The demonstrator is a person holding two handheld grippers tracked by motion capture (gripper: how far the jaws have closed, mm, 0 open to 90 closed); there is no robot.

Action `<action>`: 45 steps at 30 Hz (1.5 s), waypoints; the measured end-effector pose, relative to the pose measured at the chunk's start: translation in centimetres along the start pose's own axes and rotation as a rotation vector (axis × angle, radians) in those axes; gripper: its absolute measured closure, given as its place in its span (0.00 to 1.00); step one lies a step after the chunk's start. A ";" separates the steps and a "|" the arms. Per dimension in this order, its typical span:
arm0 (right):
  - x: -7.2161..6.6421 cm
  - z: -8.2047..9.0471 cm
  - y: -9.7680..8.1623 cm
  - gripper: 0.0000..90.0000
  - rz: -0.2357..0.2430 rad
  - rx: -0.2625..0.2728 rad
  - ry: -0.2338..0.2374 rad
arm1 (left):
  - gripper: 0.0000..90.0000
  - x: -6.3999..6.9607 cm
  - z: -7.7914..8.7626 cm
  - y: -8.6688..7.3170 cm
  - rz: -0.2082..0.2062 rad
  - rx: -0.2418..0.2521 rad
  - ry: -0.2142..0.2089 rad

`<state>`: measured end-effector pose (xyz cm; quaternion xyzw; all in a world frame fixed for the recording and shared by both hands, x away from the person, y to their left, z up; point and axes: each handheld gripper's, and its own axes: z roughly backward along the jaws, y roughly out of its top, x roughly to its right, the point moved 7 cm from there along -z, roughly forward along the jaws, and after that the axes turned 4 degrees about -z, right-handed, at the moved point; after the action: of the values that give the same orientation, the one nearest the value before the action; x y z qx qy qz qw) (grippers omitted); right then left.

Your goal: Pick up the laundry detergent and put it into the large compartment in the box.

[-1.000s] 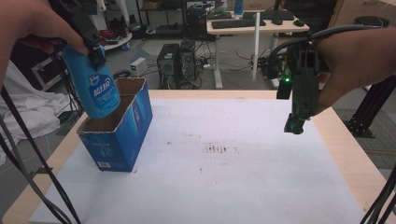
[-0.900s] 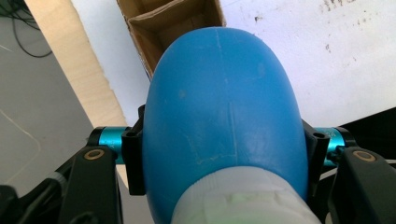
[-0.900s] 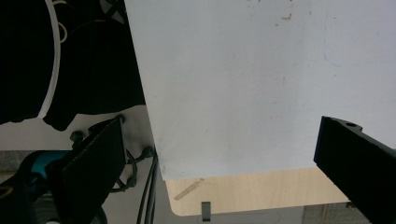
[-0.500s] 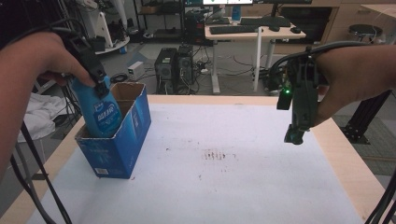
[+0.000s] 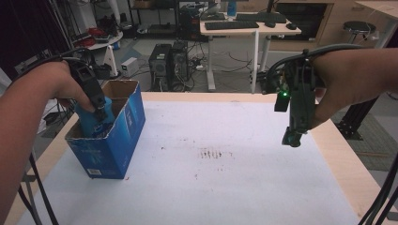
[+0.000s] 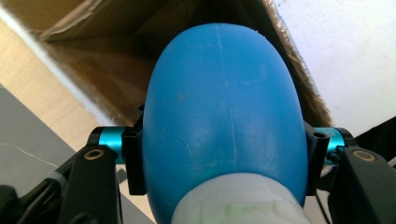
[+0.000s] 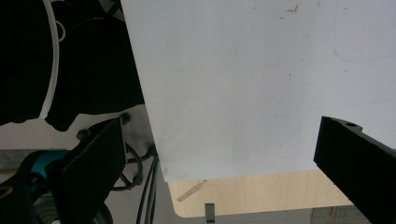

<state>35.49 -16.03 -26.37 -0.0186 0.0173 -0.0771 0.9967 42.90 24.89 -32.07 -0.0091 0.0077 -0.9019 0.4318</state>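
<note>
Placement of a blue plastic bottle (image 5: 94, 123) into an open blue cardboard box (image 5: 110, 150) standing near the left edge of the table (image 5: 244, 187). A second ago the bottle hung clear above the box mouth, label in full view; now the left gripper (image 5: 99, 115) has carried it down so that most of the body sits below the cardboard rim, with only the shoulder showing above it in the high view. In the left gripper view the black jaws press on both flanks of the bottle (image 6: 224, 121), with brown box walls around and beyond it, so the grip is firm and the bottle is not yet released. The right gripper (image 5: 293, 138) hangs above the right part of the white table cover, holding nothing; in the right gripper view its jaws stand wide apart over bare cover near the table's edge. Judged from this, lowering is nearly complete; what remains is to set the bottle on the box floor and open the jaws.
</note>
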 end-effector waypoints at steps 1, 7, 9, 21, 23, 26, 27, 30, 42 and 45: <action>0.0 -0.1 0.1 0.02 0.003 -0.001 0.000 | 0.42 0.0 -0.3 0.1 -0.005 0.001 -0.004; 0.2 -0.4 0.4 0.02 0.011 -0.003 0.003 | 0.42 -0.1 -1.5 0.2 -0.040 -0.003 -0.007; 0.2 -0.5 0.6 0.02 0.009 -0.001 0.005 | 0.42 -0.3 -1.8 0.2 -0.064 -0.007 0.001; 0.2 -0.7 0.8 0.02 0.012 -0.012 0.007 | 0.42 -0.4 -3.9 0.0 -0.131 -0.024 0.000; 0.2 -0.7 0.9 0.02 0.018 -0.013 0.008 | 0.42 -0.4 -4.2 0.0 -0.129 -0.009 -0.009; 0.2 -0.7 0.9 0.02 0.015 -0.009 0.009 | 0.42 -0.6 -4.2 -0.1 -0.142 0.004 -0.014; 0.2 -0.7 0.9 0.02 0.015 -0.011 0.008 | 0.42 -0.6 -4.2 -0.1 -0.148 0.005 -0.016; 0.1 -0.6 1.0 0.02 0.017 -0.011 0.006 | 0.42 -0.6 -4.2 -0.1 -0.152 0.007 -0.017; 0.2 -0.5 0.7 0.02 0.010 -0.001 0.001 | 0.38 -0.5 -4.1 0.1 -0.112 0.019 -0.030; 0.2 -0.4 0.6 0.02 0.008 0.001 -0.001 | 0.37 -0.4 -3.5 0.0 -0.102 0.026 -0.037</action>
<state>35.73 -15.51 -26.84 -0.0181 0.0168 -0.0732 0.9970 43.06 25.26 -35.61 -0.0206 -0.0125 -0.9223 0.3856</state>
